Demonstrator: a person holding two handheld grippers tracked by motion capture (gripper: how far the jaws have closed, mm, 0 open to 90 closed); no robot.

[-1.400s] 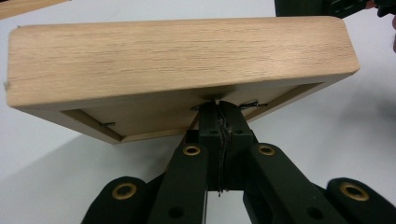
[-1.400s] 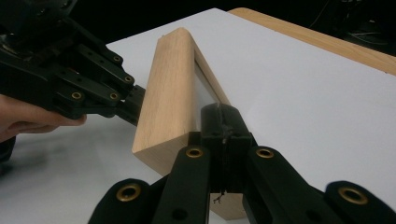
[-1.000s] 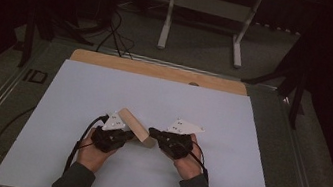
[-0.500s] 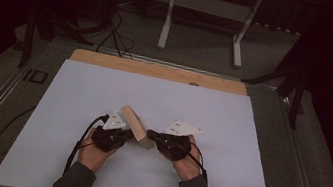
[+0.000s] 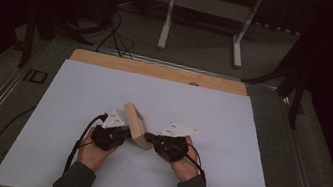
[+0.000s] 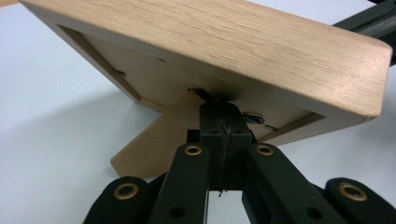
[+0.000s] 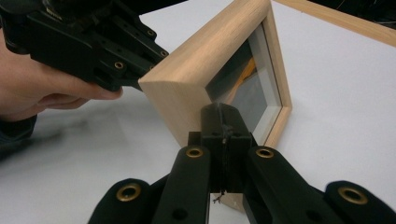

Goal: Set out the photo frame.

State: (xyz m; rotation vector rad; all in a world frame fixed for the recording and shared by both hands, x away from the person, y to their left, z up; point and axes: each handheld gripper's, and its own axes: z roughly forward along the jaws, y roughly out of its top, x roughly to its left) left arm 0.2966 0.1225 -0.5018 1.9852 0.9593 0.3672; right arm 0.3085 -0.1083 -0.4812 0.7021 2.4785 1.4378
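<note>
A: Where's the light wooden picture frame [image 5: 136, 125]?
B: Centre of the high view, tilted on the white-covered desk [image 5: 229, 134], between both grippers.
A: Fingers?
B: Left gripper [image 6: 219, 122] pressed together, tips against the frame's back by its stand. Right gripper [image 7: 223, 122] also closed, tips at the glass front.

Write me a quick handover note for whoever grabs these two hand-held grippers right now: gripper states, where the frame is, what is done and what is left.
Left hand-held gripper: jaws shut, tips at the back of the wooden picture frame, by its fold-out stand.
Right hand-held gripper: jaws shut, tips against the frame's front near corner; no grip visible.
Frame: on the white sheet, tilted, glass side toward the right gripper.
Done: frame is up off its face, braced between both grippers.
Left: probably set the stand so it bears the frame, then back both grippers away. Whether it would stand alone, I cannot tell.
</note>
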